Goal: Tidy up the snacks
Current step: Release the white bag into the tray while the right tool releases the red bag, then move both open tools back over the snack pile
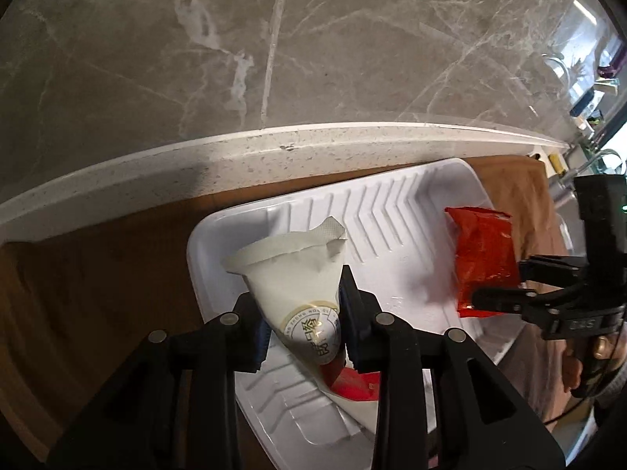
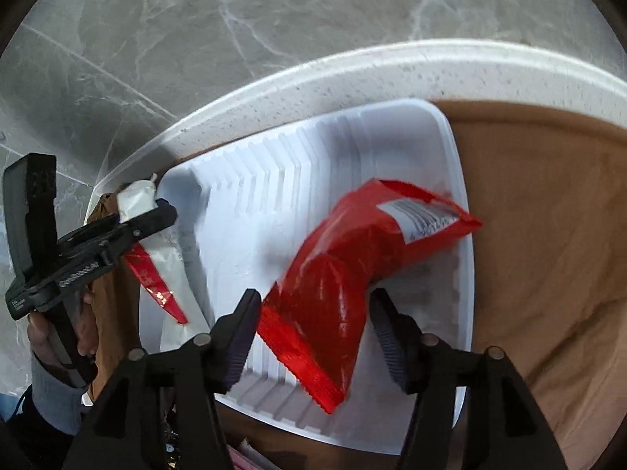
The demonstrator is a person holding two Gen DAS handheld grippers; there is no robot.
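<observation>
The white pouch sits pinched in the left gripper over the tray. The red pack lies loose between the right gripper's spread jaws; propped on the tray's right rim, it may slide onto the worktop.

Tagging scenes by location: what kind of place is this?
Probably a home kitchen or dining area. A wooden table with a pale speckled stone edge stands over grey marble floor tiles, and a white ribbed tray on it holds a white snack packet and a red one.
</observation>
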